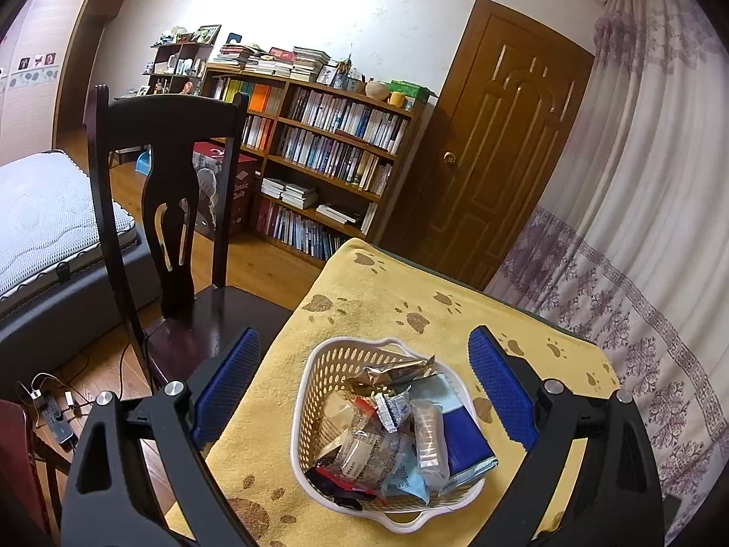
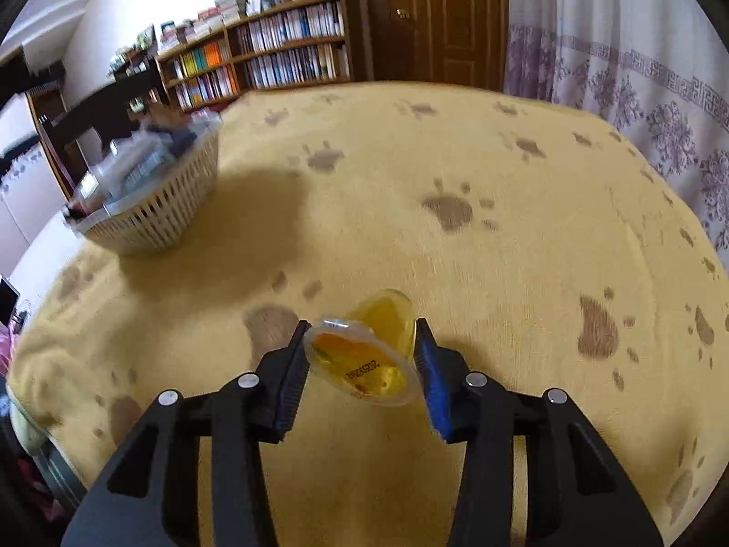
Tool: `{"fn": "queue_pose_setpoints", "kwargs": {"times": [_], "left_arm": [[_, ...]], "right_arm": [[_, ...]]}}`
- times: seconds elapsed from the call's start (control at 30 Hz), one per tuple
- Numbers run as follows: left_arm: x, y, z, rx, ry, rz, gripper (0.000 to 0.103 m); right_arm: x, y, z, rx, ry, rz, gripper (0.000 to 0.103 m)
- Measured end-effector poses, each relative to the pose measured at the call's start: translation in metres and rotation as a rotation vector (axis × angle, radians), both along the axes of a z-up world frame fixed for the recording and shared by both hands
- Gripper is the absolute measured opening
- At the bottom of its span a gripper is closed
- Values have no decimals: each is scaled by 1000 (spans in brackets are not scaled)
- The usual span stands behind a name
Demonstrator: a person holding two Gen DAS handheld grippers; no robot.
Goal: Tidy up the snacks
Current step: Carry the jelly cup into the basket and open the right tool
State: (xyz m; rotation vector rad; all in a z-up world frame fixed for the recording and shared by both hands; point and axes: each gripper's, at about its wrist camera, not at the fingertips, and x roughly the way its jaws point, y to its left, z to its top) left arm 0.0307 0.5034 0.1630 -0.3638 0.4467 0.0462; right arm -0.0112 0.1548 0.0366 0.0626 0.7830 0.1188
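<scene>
Right gripper clamps tilted yellow jelly cup above the yellow cloth. Left gripper gapes wide, empty, over snack basket; basket blurred in right view, contents unreadable.

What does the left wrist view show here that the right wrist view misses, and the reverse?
Only the left wrist view: the open left tongs above the basket's wrapped snacks, seen clearly from above, plus a dark wooden chair and a mattress.

Only the right wrist view: the right tongs shut on a yellow jelly cup, tilted above the cloth.

Both: the basket, yellow paw-print cloth, bookshelf, door and curtain.
</scene>
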Motion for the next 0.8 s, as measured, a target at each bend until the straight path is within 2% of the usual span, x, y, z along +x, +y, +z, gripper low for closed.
{"fn": "queue_pose_setpoints", "kwargs": {"times": [0.17, 0.3, 0.4, 0.6, 0.8], "left_arm": [[-3, 9, 1, -15, -8, 16, 94], [-5, 19, 2, -35, -18, 33, 94], [-6, 24, 2, -46, -20, 39, 94], [-8, 35, 2, -69, -22, 56, 94], [-8, 41, 5, -69, -25, 76, 94]], "right_arm": [[19, 15, 35, 44, -73, 48, 45], [39, 44, 62, 71, -133, 117, 45], [53, 66, 72, 81, -142, 159, 45], [86, 114, 77, 108, -104, 242, 45], [107, 159, 65, 61, -80, 313, 45]]}}
